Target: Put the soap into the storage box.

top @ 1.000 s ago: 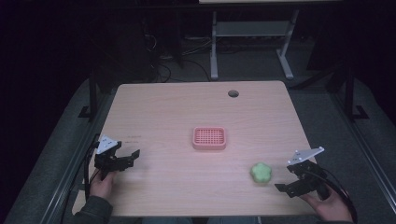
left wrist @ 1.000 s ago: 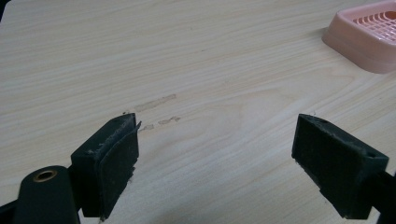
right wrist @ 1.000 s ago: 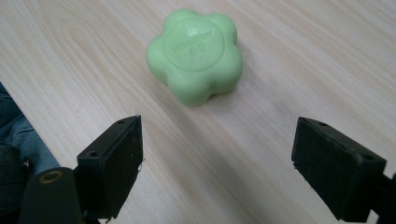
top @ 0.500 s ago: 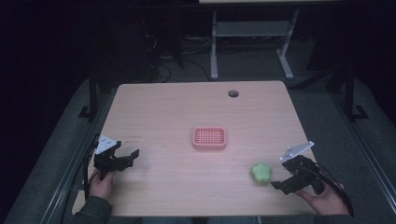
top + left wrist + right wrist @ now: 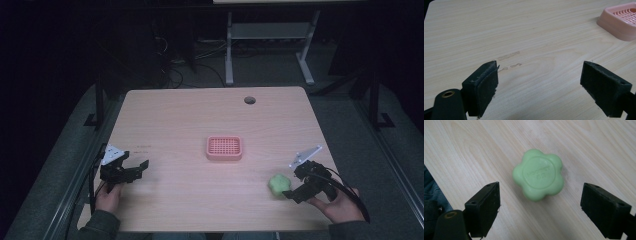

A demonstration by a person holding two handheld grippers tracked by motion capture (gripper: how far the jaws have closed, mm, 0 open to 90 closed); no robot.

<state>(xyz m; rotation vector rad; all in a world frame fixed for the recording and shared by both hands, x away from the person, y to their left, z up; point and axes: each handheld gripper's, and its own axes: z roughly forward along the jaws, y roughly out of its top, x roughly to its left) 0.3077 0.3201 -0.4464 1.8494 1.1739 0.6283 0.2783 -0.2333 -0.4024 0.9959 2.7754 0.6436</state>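
A green flower-shaped soap bar (image 5: 278,184) lies flat on the wooden table near its front right. My right gripper (image 5: 294,184) is just to its right, open and pointing at it. In the right gripper view the soap (image 5: 538,177) lies ahead of the spread jaws of the right gripper (image 5: 540,197), not touching them. A pink slotted soap dish (image 5: 224,148) sits at the table's middle with nothing in it. My left gripper (image 5: 140,170) is open over bare wood at the front left. From the left gripper (image 5: 540,75), the dish (image 5: 621,20) shows at the upper right.
A round cable hole (image 5: 249,100) is in the table (image 5: 180,115) near its far edge. Faint tape marks (image 5: 509,56) lie on the wood ahead of the left jaws. The table's front edge runs close by both hands. A metal stand (image 5: 270,35) is on the floor beyond.
My right gripper has moved left and forward, closer to the green soap, with its jaws now facing it. The left gripper, soap and dish have not moved.
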